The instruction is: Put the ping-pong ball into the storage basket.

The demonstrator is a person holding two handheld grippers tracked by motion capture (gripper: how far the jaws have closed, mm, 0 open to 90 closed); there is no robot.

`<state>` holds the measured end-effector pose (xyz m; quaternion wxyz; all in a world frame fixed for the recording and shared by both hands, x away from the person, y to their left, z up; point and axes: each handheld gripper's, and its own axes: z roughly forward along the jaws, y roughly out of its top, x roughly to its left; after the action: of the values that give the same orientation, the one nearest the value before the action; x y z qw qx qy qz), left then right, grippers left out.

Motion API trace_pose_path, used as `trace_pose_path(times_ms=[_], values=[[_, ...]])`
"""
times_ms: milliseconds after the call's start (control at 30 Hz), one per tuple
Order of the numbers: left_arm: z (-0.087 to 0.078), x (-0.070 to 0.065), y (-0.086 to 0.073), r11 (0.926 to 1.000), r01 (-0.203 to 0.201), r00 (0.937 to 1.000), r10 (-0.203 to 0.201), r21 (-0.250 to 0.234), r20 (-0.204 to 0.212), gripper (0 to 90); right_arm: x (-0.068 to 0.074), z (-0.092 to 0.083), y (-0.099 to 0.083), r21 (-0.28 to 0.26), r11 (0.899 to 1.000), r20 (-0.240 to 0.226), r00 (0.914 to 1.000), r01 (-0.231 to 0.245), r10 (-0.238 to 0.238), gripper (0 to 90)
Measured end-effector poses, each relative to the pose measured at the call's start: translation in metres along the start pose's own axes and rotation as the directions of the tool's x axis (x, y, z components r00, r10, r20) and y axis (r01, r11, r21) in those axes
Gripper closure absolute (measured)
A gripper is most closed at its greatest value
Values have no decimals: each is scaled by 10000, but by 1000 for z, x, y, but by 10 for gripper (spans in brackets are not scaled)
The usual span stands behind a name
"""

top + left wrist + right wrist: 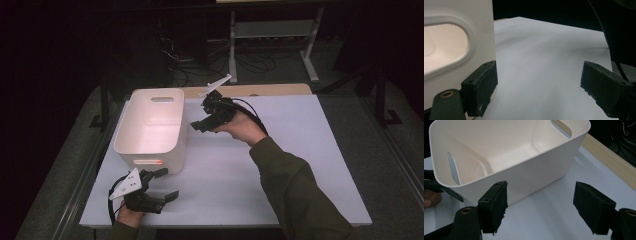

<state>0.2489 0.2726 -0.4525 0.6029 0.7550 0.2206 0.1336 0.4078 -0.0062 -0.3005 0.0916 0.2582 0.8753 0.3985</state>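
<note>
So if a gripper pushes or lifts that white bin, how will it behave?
The bin looks like empty moulded plastic, so probably stiff and light. Pushed on the smooth table it would likely slide, not tip. Its glossy walls may slip; the handle slots offer purchase.

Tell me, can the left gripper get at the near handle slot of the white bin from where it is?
Probably yes: the left gripper is open beside the white bin, the handle slot close to one jaw, with bare table between.

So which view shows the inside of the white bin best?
The right gripper view: the bin shows its whole bare floor and both handle slots. The high view shows the interior smaller and partly shaded; the left gripper view shows one end wall with its handle cutout.
</note>
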Motion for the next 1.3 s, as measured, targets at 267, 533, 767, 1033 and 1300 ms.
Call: trace_pose_path(times_ms=[267,533,767,1033,1300], values=[[0,0,0,10000,36,10000,-37,26,26,140,-3,-6,-18,-227,9996,28,9998,-185,186,166],[0,0,0,10000,27,10000,-27,31,26,140,-6,-9,-40,-159,9993,261,9991,-339,343,119],[0,0,0,10000,46,10000,-46,40,33,140,-8,-13,-57,-225,9986,415,9979,-488,497,57],[0,0,0,10000,39,10000,-39,33,20,140,-8,-14,-80,-366,9980,482,9974,-510,527,0],[0,0,0,10000,56,10000,-57,48,16,140,-8,-19,-103,-509,9955,619,9946,-799,830,0]])
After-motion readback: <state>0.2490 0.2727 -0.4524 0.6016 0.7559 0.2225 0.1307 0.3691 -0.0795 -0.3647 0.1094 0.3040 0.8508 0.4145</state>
